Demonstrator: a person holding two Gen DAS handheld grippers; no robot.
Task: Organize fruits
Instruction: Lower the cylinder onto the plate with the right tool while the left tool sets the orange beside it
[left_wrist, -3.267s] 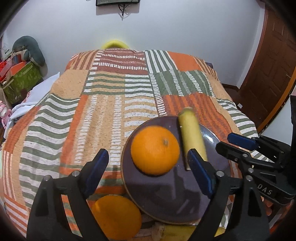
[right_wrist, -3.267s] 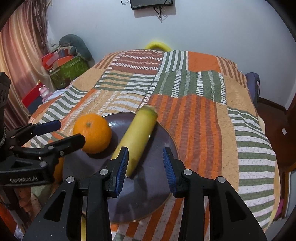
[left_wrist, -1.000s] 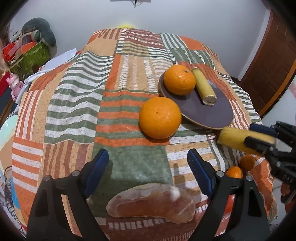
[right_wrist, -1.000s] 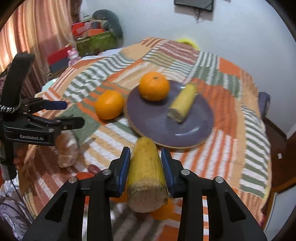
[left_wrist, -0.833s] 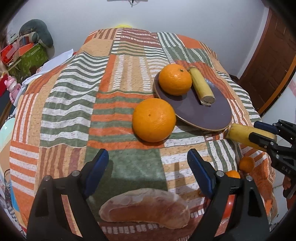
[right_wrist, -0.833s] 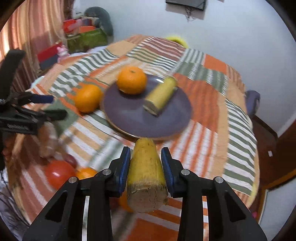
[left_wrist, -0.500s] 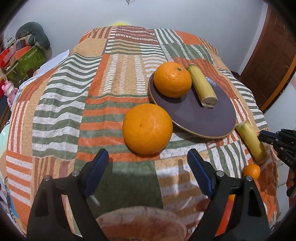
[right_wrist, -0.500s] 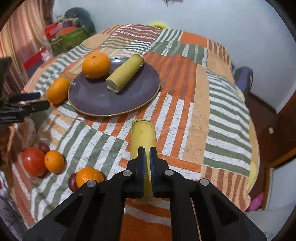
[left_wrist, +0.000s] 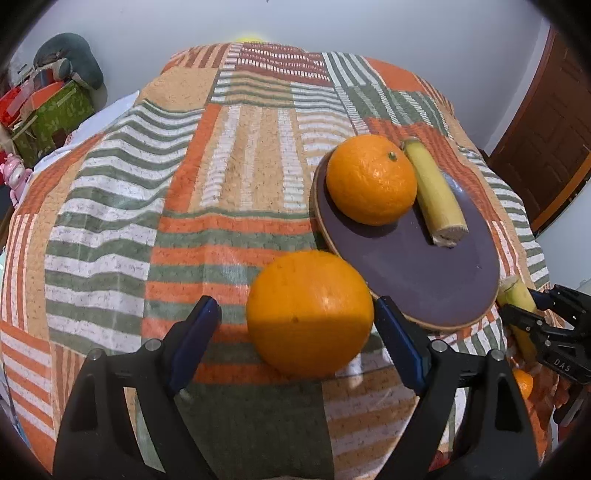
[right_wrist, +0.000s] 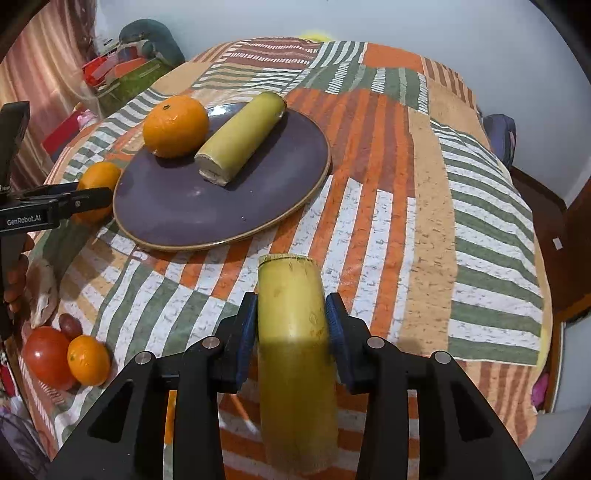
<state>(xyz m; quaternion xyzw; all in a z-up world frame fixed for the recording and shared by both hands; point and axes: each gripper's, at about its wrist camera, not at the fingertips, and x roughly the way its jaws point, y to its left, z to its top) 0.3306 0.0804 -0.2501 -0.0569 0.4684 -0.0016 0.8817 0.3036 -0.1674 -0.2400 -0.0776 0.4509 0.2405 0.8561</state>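
Observation:
A dark purple plate (left_wrist: 436, 280) (right_wrist: 184, 214) lies on the patchwork cloth and holds an orange (left_wrist: 371, 184) (right_wrist: 175, 125) and a cut banana piece (left_wrist: 436, 195) (right_wrist: 240, 138). My left gripper (left_wrist: 295, 328) is open, its fingers on either side of a second orange (left_wrist: 310, 314) that sits on the cloth beside the plate. My right gripper (right_wrist: 291, 325) is shut on another banana piece (right_wrist: 295, 343), held above the cloth in front of the plate. It also shows in the left wrist view (left_wrist: 517, 295).
A tomato (right_wrist: 46, 356), a small orange (right_wrist: 88, 360), a grape (right_wrist: 70, 323) and a bagged item (right_wrist: 44, 295) lie at the cloth's near left. Boxes and a cushion (left_wrist: 70, 59) stand beyond the left edge. A wooden door (left_wrist: 546, 140) is at right.
My left gripper has moved forward until its open fingers flank the loose orange. My right gripper has picked up a banana piece and carried it toward the plate's near side.

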